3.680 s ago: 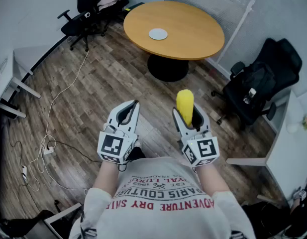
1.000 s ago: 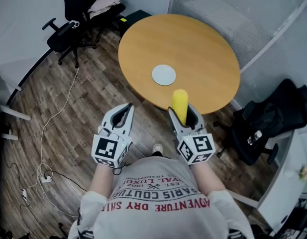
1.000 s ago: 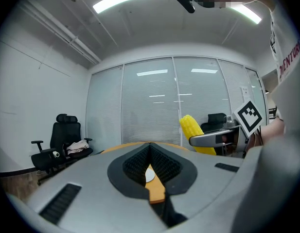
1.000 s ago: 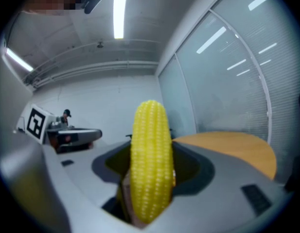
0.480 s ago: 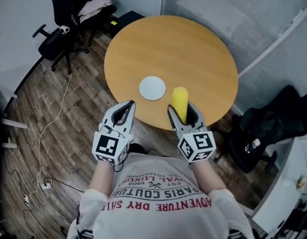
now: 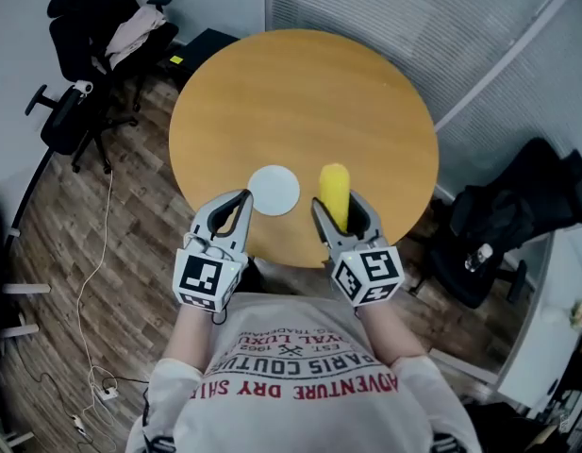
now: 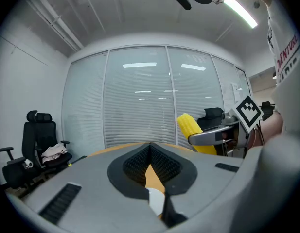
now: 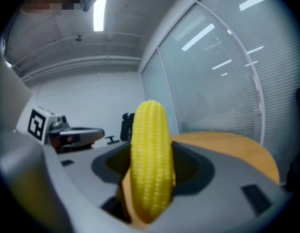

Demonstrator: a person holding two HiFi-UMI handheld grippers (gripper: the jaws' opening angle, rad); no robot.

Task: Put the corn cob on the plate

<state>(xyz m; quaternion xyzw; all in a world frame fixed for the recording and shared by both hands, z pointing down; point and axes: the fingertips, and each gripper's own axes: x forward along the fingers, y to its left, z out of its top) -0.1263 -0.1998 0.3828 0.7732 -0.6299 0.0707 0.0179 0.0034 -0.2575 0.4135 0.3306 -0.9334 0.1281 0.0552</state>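
Note:
A yellow corn cob [image 6: 334,194] stands upright in my right gripper [image 6: 336,208], which is shut on its lower half, over the near edge of the round wooden table [image 6: 300,92]. In the right gripper view the corn cob [image 8: 150,164] fills the jaws. A small white plate [image 6: 274,190] lies on the table just left of the cob, between the two grippers' tips. My left gripper [image 6: 241,199] is shut on nothing, its tip beside the plate's left rim. Through its jaws a bit of the plate [image 7: 154,202] shows, with the corn cob [image 7: 191,126] off to the right.
A black office chair with clothes [image 6: 88,41] stands left of the table, another with a bag [image 6: 517,220] to the right. A cable [image 6: 94,281] runs over the wooden floor. A glass wall with blinds [image 6: 432,17] lies behind, a white desk [image 6: 555,328] at the right.
The person has walked up to the table. Both grippers, earlier over the floor, now reach its near edge beside the plate. The right gripper holds the corn cob throughout.

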